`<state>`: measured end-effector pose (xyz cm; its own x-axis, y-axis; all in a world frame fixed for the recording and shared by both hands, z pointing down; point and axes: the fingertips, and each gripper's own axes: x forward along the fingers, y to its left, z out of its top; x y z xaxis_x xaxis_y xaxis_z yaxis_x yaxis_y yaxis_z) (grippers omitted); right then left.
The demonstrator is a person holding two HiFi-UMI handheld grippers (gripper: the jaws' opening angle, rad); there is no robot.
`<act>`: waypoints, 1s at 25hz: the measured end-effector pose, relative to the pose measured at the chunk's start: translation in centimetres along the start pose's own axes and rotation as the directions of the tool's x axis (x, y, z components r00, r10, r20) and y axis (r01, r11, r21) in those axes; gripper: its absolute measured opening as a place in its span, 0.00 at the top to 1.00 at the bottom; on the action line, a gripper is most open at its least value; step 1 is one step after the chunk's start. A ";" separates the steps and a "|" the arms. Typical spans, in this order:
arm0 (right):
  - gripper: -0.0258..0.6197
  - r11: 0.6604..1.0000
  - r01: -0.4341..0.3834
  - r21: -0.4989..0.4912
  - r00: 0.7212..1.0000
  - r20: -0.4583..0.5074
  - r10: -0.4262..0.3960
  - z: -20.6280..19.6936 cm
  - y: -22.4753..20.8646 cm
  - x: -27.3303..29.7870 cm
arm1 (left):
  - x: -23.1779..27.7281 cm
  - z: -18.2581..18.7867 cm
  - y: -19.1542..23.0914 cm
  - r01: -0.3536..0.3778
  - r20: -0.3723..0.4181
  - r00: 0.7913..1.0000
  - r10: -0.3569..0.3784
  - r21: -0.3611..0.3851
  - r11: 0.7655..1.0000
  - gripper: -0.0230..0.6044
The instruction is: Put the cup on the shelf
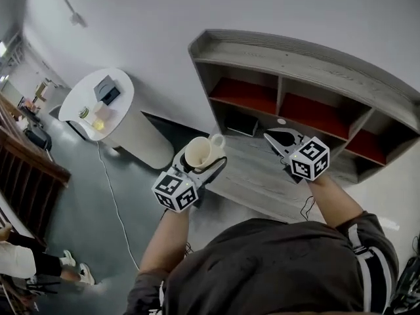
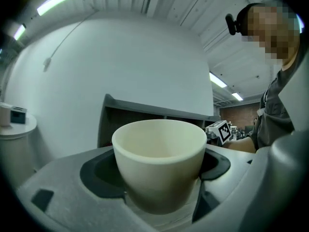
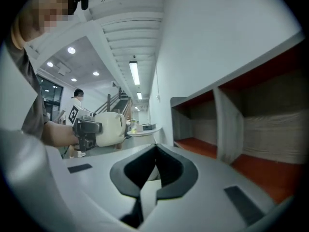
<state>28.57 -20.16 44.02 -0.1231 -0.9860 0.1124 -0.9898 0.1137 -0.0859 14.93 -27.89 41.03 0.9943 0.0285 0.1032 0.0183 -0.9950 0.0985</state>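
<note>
Picked up but not yet placed: cream cup clamped upright in left gripper, centre of head view, short of grey shelf unit at upper right. Right gripper closed on nothing. Placing on shelf left to do.

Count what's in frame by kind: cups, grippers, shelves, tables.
cream cup: 1, held in the left gripper
grippers: 2, the left gripper and the right gripper
wooden shelf: 1
round white table: 1
Total: 5
</note>
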 end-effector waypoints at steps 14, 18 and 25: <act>0.97 0.930 0.361 0.068 0.932 -0.004 -0.362 -2.9 -10.4 -17.2 | 21.5 -0.7 -12.4 0.413 -0.075 0.909 -0.409 0.046 0.910 0.28; 0.97 0.900 0.426 0.086 0.904 -0.014 -0.427 -3.8 -11.7 -20.8 | 26.4 -0.7 -15.1 0.466 -0.085 0.883 -0.461 0.060 0.882 0.28; 0.97 0.855 0.506 0.112 0.862 -0.031 -0.506 -5.4 -13.7 -25.3 | 33.7 -1.9 -17.7 0.495 -0.126 0.866 -0.484 0.079 0.865 0.28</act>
<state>44.85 3.88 47.75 0.3926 -0.9037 0.1708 -0.9006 -0.4154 -0.1279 47.86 -9.10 44.66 0.8392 0.5178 0.1661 0.5159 -0.8547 0.0578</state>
